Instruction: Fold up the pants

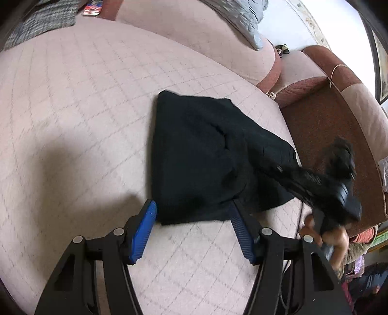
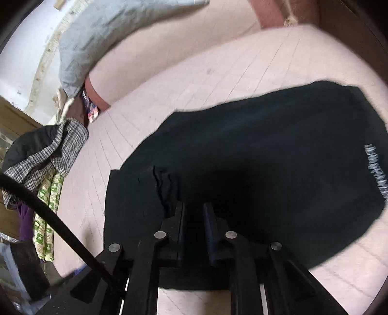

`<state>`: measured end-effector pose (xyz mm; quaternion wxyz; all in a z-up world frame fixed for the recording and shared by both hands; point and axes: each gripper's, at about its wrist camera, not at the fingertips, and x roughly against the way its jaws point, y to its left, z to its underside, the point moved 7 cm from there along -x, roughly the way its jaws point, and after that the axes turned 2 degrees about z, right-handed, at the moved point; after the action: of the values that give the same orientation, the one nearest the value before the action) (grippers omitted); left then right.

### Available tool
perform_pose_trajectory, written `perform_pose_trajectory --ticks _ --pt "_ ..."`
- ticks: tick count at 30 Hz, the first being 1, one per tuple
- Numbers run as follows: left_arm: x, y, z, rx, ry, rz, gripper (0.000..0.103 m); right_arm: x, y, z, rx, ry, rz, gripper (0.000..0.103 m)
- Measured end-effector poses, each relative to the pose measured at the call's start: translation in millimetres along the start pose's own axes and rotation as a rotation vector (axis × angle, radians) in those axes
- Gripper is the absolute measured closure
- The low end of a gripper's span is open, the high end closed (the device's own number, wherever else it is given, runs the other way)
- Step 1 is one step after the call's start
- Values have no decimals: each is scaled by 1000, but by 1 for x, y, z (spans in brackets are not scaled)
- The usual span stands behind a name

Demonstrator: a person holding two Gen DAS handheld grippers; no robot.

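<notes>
The black pants (image 1: 201, 157) lie folded on the pink quilted bed (image 1: 72, 109). My left gripper (image 1: 192, 208) is open with its blue fingers spread at the near edge of the pants, holding nothing. My right gripper (image 1: 286, 177) reaches in from the right, blurred, over the pants' right edge. In the right wrist view the pants (image 2: 266, 157) fill the middle, and my right gripper (image 2: 194, 208) has its fingers close together on a fold of the black cloth. A grey printed label (image 2: 377, 169) shows on the pants at the right.
A grey pillow (image 1: 245, 21) lies at the head of the bed. A checked garment (image 2: 48, 152) and a green patterned cloth (image 2: 46, 213) sit at the bed's edge. A red-brown sofa (image 1: 327, 116) stands to the right. A black cable (image 2: 48, 213) crosses the right wrist view.
</notes>
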<state>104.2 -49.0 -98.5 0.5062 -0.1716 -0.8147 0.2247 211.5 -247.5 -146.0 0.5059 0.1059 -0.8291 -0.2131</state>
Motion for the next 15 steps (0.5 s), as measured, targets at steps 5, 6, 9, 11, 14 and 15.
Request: perform_pose_trajectory --ticks 5,6,9,11,14,15 --pt "-27 -13 -23 -66 12 -48 41 28 -14 19 -30 -36 -54 85" --pt "-36 -12 -25 -73 28 -59 41 32 -15 24 -38 -39 -83 85" --pt "-55 -9 -25 -115 55 -103 40 46 -26 36 -43 -50 -78 85" --pt "-54 -15 -25 -160 80 -140 40 51 -31 42 -41 -71 -45 84" --pt "-44 -28 -28 -162 120 -114 40 68 -56 45 -57 -121 0 81" --pt "-38 -34 -31 -161 115 -92 40 75 -69 46 -76 -143 12 81"
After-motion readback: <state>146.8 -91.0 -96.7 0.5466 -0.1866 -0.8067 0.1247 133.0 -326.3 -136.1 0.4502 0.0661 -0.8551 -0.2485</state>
